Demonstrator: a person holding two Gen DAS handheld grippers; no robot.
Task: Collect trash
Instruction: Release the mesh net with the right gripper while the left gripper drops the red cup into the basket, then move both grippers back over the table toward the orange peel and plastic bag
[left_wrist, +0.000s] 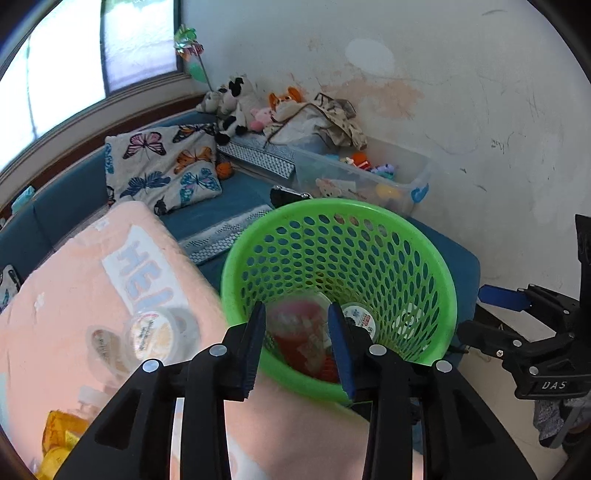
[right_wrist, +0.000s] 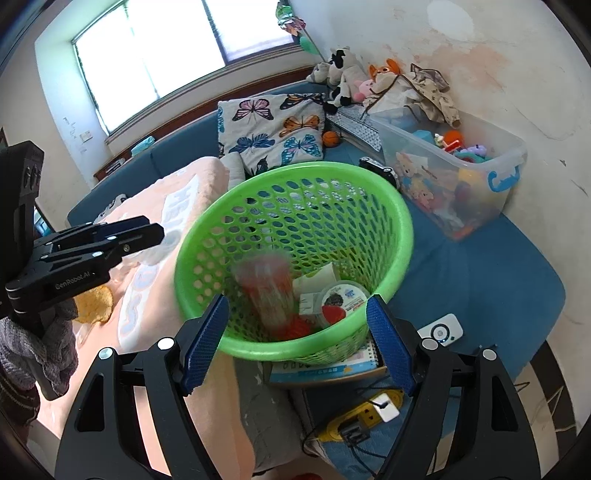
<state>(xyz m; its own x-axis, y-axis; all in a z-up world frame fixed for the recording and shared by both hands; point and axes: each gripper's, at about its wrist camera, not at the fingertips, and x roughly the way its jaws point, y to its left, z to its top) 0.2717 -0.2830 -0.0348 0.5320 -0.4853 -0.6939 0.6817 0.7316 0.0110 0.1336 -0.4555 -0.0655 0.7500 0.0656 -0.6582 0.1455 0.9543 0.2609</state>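
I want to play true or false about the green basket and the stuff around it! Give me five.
1. The green basket already has trash in it. True.
2. The basket is solid with no holes. False: its wall is full of holes.
3. A red cup is inside the basket. True; it looks blurred.
4. The left tongs are squeezing the red cup. False: they are open, with nothing between the pads.
5. The toy box is empty. False: it holds colourful toys.
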